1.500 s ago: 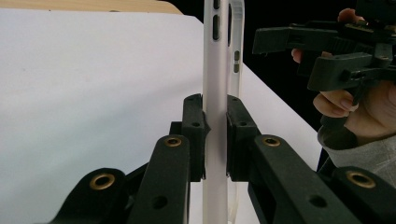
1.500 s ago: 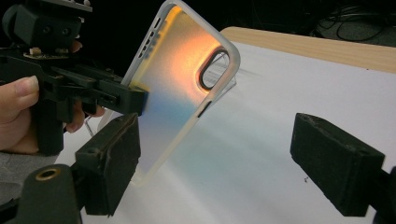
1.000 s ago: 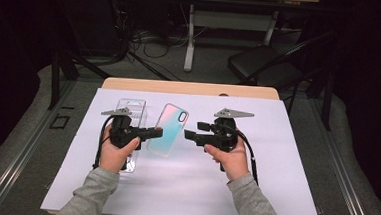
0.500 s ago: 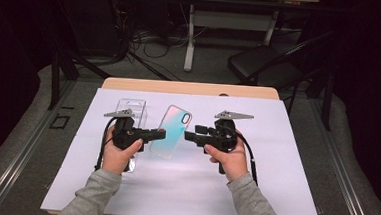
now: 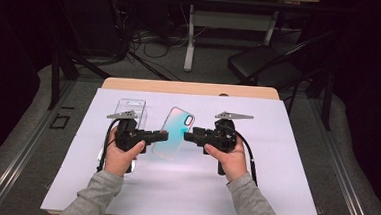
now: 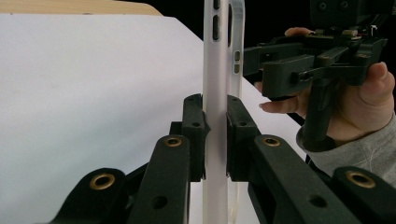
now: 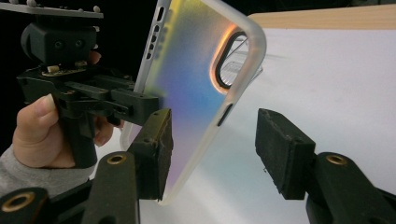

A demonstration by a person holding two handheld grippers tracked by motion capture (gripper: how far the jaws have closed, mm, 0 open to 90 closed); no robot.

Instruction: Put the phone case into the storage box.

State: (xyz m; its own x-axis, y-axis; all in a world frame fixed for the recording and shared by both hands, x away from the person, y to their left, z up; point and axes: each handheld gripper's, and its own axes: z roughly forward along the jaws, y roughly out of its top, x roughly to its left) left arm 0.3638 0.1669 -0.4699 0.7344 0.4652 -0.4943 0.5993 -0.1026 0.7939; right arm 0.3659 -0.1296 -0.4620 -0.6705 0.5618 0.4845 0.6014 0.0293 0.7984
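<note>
An iridescent phone case (image 5: 173,132) with a camera cutout hangs tilted above the white sheet between both hands. My left gripper (image 5: 162,136) is shut on its left long edge; in the left gripper view both pads (image 6: 195,126) press the case (image 6: 215,70) edge-on. My right gripper (image 5: 187,136) faces it from the right and is open. Its jaws have just been closing with the case (image 7: 196,88) between them. One pad (image 7: 161,140) sits against the case's back and the other pad (image 7: 278,149) stands apart from it.
A clear plastic box (image 5: 132,109) lies on the white sheet (image 5: 285,158) behind my left hand. The wooden table edge (image 5: 189,88) runs along the far side. A dark chair (image 5: 261,67) and cables are on the floor beyond.
</note>
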